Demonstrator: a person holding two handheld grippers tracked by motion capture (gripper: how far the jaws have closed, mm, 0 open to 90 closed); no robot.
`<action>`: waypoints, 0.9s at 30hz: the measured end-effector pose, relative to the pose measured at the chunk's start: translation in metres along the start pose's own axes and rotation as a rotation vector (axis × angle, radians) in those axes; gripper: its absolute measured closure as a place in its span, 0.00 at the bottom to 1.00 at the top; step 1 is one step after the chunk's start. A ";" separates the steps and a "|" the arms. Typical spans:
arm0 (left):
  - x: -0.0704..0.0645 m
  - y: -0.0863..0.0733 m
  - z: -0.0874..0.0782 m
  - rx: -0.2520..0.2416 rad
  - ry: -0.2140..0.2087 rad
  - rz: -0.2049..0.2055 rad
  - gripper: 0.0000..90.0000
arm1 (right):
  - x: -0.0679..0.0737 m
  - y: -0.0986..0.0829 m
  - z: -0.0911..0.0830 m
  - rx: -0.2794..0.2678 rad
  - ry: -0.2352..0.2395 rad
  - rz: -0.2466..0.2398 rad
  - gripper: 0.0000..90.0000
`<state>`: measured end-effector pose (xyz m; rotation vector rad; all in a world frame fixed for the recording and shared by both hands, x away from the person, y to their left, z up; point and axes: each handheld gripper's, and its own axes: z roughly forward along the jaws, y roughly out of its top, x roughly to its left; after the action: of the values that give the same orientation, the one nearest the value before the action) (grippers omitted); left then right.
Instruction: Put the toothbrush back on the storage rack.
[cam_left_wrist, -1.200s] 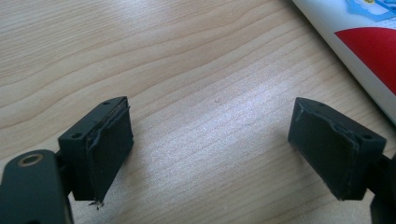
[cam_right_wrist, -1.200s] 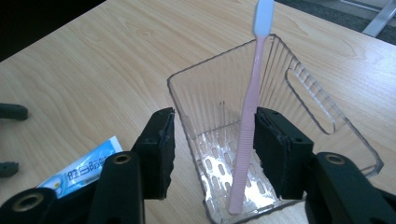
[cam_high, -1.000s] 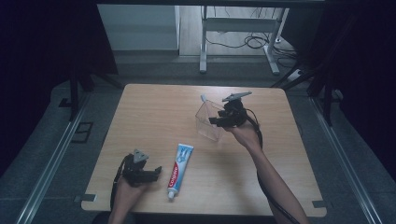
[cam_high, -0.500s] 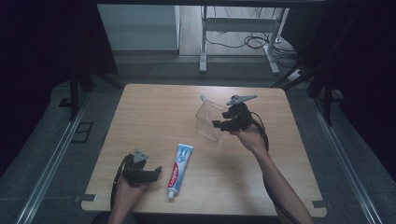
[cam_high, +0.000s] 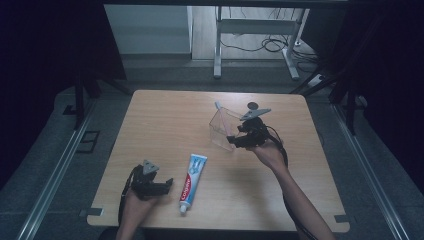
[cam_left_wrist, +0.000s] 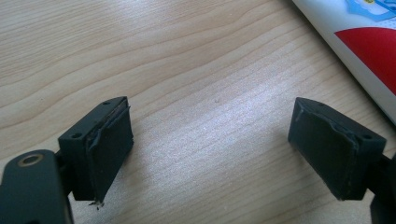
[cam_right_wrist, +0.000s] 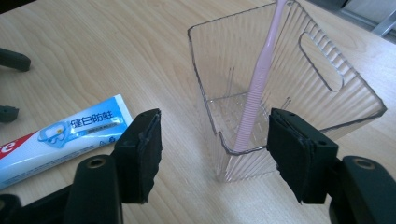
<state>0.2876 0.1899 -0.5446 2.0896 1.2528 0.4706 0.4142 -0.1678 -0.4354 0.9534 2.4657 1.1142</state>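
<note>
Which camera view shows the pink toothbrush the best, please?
The right gripper view shows it best: the pink toothbrush stands close and sharp inside the clear container, leaning on its wall. In the high view only its tip sticks out above the container, small and blurred. The left gripper view looks at bare table beside the toothpaste tube.

Wooden table (cam_high: 165, 125) on grey floor (cam_high: 45, 190); metal desk legs (cam_high: 218, 45) and cables (cam_high: 265, 45) beyond
</note>
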 end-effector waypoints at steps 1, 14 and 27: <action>0.000 0.000 0.000 0.000 0.000 0.000 0.15 | -0.001 -0.001 -0.001 0.002 0.004 0.006 0.42; 0.000 0.000 0.000 0.000 0.000 0.000 0.15 | -0.007 -0.010 -0.011 -0.027 0.001 0.022 0.41; 0.000 0.000 0.000 0.000 0.000 -0.005 0.15 | -0.010 -0.031 -0.019 -0.028 0.000 0.031 0.33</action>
<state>0.2874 0.1896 -0.5447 2.0860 1.2582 0.4685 0.3978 -0.2002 -0.4459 0.9871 2.4364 1.1553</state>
